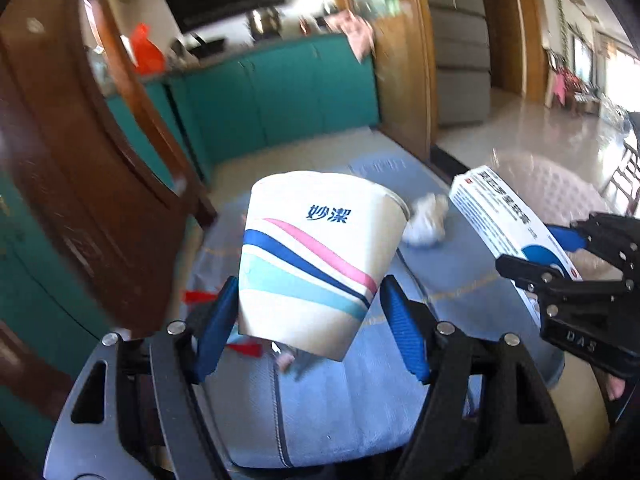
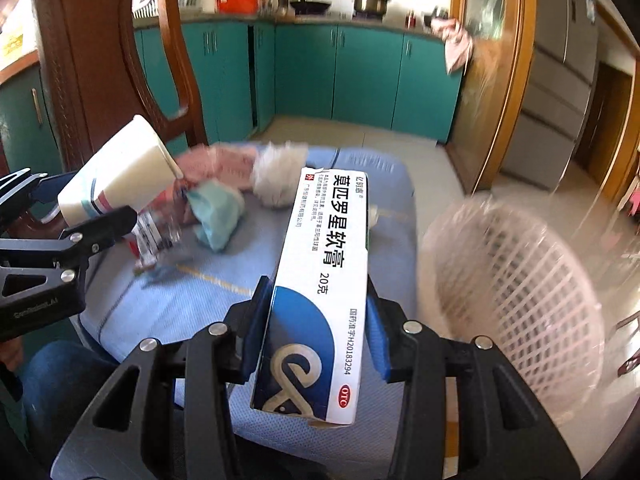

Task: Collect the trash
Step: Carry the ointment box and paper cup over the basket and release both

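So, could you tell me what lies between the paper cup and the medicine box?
A crumpled white tissue on the blue cloth, seen in the left wrist view.

Left tool (image 1: pixel 308 312) and right tool (image 2: pixel 316 328) each clamp something, angled downward.

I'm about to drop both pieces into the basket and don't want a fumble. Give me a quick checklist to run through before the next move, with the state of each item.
1. Left tool clamped on the paper cup: ok, both blue pads sit against its sides and it is lifted off the mat.
2. Right tool clamped on the ointment box: ok, gripped near its lower end.
3. Cup empty: cannot tell, its inside is not shown.
4. White mesh basket within view and open: ok, it lies right of the blue mat.
5. Path to the basket free: ok for the right tool; the left must pass the box.
6. Trash left: not ok, crumpled tissue and wrappers remain.
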`<action>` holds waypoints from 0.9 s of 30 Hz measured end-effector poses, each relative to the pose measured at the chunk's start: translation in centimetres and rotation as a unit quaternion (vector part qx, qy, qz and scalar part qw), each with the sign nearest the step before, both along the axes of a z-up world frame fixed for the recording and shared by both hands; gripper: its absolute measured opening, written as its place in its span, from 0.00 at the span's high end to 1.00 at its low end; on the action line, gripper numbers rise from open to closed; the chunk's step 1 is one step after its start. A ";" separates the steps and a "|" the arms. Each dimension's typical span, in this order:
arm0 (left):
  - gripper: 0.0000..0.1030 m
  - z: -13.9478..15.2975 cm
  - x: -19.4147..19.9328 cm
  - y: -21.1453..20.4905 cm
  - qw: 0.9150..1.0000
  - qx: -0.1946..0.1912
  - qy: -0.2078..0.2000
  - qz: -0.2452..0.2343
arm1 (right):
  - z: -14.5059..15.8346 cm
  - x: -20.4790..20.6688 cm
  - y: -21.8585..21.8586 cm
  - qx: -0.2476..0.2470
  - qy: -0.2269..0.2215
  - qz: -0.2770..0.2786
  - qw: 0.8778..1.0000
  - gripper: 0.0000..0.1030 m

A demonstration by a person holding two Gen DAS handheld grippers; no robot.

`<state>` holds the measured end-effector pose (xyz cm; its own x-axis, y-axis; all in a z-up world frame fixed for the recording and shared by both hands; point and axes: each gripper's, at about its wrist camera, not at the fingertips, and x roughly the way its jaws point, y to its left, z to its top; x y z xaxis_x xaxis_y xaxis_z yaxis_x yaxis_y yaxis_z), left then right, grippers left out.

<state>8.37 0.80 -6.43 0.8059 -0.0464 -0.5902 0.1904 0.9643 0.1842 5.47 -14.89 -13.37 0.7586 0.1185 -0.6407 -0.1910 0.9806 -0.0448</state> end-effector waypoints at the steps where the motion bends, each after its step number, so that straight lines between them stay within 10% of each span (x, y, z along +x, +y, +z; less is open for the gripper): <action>1: 0.30 0.9 -0.4 0.0 1.000 -0.006 -0.013 0.009 | 0.8 -0.5 -0.1 -0.001 -0.011 0.000 1.000 0.57; 27: 0.30 6.2 -6.1 -0.2 0.991 -0.046 -0.105 0.065 | 6.6 -4.3 -0.3 0.016 -0.097 -0.012 0.995 0.57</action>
